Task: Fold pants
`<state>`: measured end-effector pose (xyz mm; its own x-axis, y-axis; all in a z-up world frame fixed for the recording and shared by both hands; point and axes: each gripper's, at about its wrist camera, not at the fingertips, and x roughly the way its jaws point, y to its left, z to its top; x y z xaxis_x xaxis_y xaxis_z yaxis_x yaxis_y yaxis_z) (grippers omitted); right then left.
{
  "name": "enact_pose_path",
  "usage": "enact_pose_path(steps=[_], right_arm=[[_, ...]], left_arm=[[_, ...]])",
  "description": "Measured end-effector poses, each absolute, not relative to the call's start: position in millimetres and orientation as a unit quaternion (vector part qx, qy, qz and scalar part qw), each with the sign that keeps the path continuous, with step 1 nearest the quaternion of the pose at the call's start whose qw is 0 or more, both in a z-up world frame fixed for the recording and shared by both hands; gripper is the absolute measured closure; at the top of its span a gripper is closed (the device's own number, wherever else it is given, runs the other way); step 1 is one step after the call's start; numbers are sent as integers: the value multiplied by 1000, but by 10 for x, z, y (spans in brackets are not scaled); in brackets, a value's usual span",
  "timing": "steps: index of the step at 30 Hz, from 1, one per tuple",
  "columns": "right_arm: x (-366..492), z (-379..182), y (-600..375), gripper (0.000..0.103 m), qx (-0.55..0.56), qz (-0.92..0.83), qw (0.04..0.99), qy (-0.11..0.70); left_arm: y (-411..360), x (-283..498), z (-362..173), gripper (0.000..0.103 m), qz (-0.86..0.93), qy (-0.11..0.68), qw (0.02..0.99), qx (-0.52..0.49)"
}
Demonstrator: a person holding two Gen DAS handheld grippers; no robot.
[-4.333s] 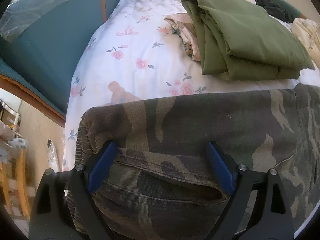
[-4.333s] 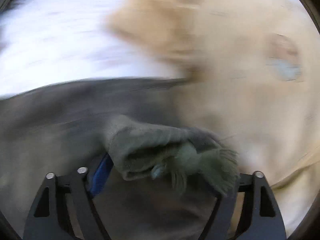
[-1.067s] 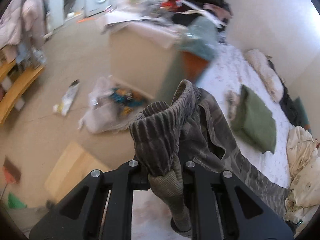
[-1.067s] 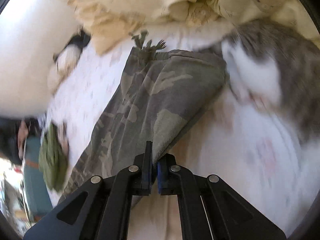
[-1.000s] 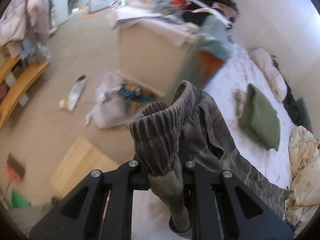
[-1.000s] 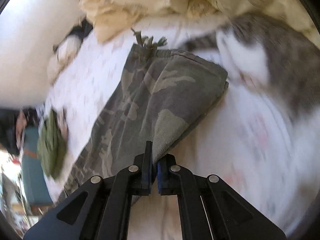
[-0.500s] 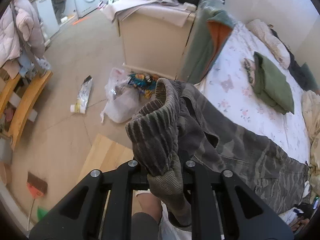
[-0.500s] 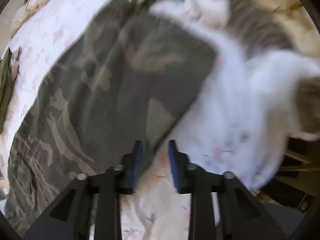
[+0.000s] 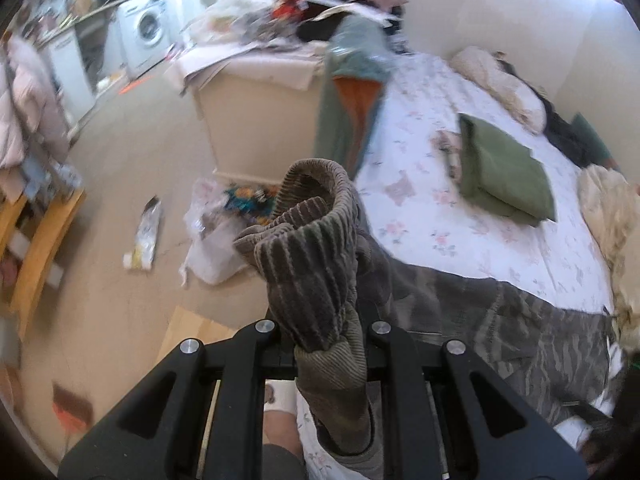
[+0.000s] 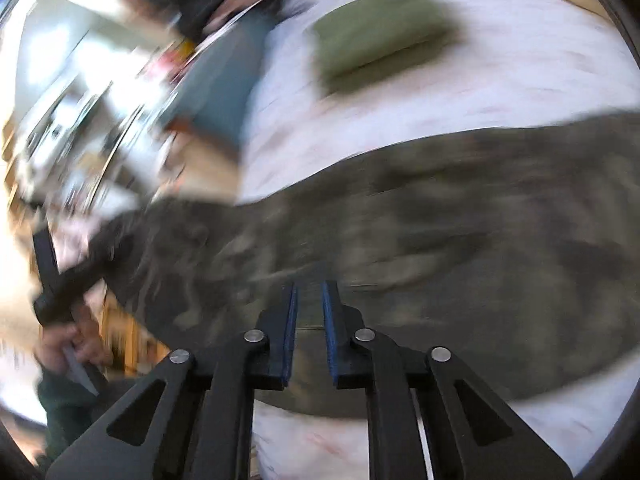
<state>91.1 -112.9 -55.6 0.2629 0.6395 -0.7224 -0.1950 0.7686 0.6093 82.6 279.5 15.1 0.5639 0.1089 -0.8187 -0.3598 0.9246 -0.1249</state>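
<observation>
Left tool (image 9: pixel 320 332): clamped tight on the ribbed cuff of the camo pants (image 9: pixel 520 320), which bunches up between and above the jaws and hangs down below them.
Right tool (image 10: pixel 308 328): jaws slightly apart, blue pads facing each other with a narrow gap and no cloth between them; it hangs just over the pants (image 10: pixel 440 232), and the view is badly smeared.
Pants: one end lifted off the bed (image 9: pixel 460 208) in the left tool; the rest trails from that cuff down and across the near edge of the bed, lying spread on the floral sheet.
Pants in the right view: a wide dark camo band across the bed (image 10: pixel 500 80), running from the bed's near side out past its edge toward the left tool (image 10: pixel 68 276).
Left hand (image 10: pixel 76 336): seen in the right view beyond the edge of the bed, wrapped round the handle of its tool.
Green folded garment (image 9: pixel 504 168): on the bed, farther up the sheet than the pants and apart from them; also a green blur in the right view (image 10: pixel 376 32).
Cream bedding (image 9: pixel 612 216): heaped on the far side of the bed, near the pants' other end.
Cabinet (image 9: pixel 260 100): on the floor beside the head end of the bed, piled with clutter.
Washing machine (image 9: pixel 146 36): well away from the bed, across the floor.
</observation>
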Motion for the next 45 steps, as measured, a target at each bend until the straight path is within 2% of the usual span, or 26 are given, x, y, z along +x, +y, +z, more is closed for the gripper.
enact_pose_path(steps=[5, 8, 10, 12, 14, 17, 20, 21, 22, 23, 24, 25, 29, 35, 40, 45], right_arm=[[1101, -1188, -161, 92, 196, 320, 722, 581], [1006, -1707, 250, 97, 190, 316, 667, 647], [947, -1827, 266, 101, 182, 301, 674, 650], [934, -1833, 185, 103, 202, 300, 662, 656], [896, -1721, 49, 99, 206, 306, 661, 654], [828, -1412, -395, 93, 199, 311, 683, 631], [795, -1093, -989, 91, 197, 295, 706, 613], [793, -992, -1212, 82, 191, 281, 718, 608], [827, -907, -1446, 50, 186, 263, 728, 605], [851, -849, -1659, 37, 188, 242, 736, 603], [831, -767, -1953, 18, 198, 222, 749, 593], [882, -721, -2083, 16, 201, 211, 756, 586], [915, -539, -2915, 16, 226, 130, 776, 574], [786, -545, -3684, 15, 332, 63, 770, 541], [914, -369, -3769, 15, 352, 86, 777, 514], [1050, -371, -3787, 16, 377, 103, 765, 511]], left_arm=[[2439, 823, 286, 91, 84, 422, 899, -86], [2279, 862, 260, 91, 38, 432, 898, -79], [2193, 890, 224, 91, 39, 440, 895, -54], [2113, 897, 250, 91, 38, 430, 902, -30], [2067, 901, 264, 91, 36, 426, 904, -21], [1994, 926, 261, 91, 35, 428, 903, -16], [1898, 955, 250, 91, 35, 427, 903, -5], [1871, 963, 246, 91, 35, 428, 903, -1], [1835, 972, 242, 91, 35, 428, 903, 4], [1786, 979, 235, 91, 36, 429, 903, 11], [1751, 991, 224, 91, 37, 430, 902, 15], [1717, 1002, 210, 91, 37, 431, 901, 21], [1526, 1066, 181, 91, 48, 434, 898, 58], [969, 1136, 96, 91, 56, 453, 884, 99], [353, 1147, -117, 90, 47, 464, 874, 136], [-287, 1059, -683, 89, 25, 491, 852, 181]])
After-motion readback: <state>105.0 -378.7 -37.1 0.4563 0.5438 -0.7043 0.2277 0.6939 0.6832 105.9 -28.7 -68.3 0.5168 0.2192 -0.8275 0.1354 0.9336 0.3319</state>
